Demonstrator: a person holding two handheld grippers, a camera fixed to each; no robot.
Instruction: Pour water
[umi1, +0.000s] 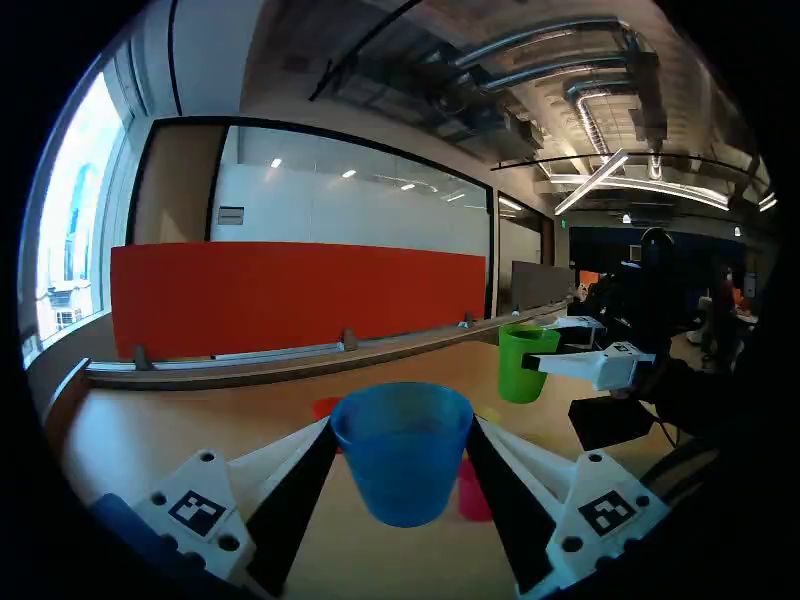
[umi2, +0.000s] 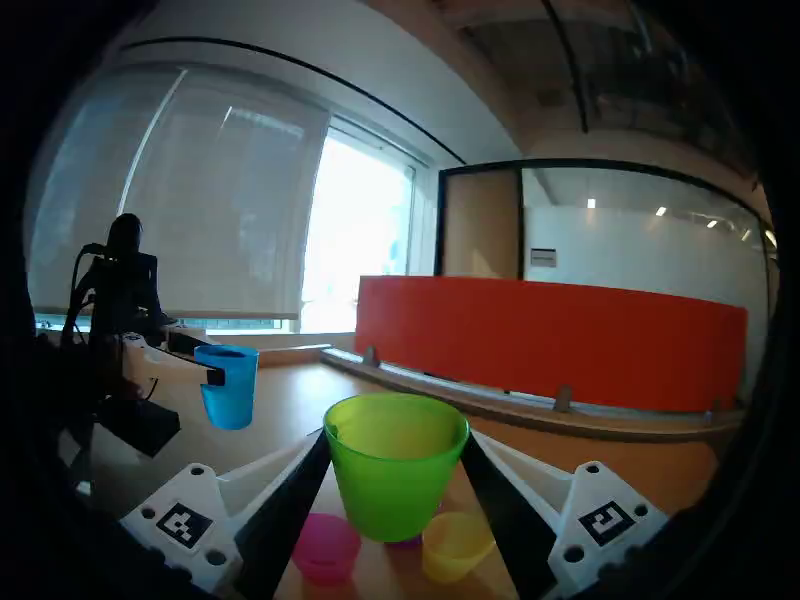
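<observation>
A blue cup (umi1: 403, 452) stands upright between the fingers of my left gripper (umi1: 400, 465), which is shut on it and holds it above the wooden table (umi1: 200, 440). In the right gripper view the same blue cup (umi2: 229, 385) hangs at the left. My right gripper (umi2: 398, 470) is shut on an upright green cup (umi2: 396, 462); that green cup (umi1: 524, 362) appears at the right in the left gripper view, held level with the blue one. I cannot see water in either cup.
A pink cup (umi2: 326, 546) and a yellow cup (umi2: 456, 545) stand on the table below the green cup. A red cup (umi1: 326, 407) sits behind the blue one. An orange partition (umi1: 300, 295) runs along the table's far edge.
</observation>
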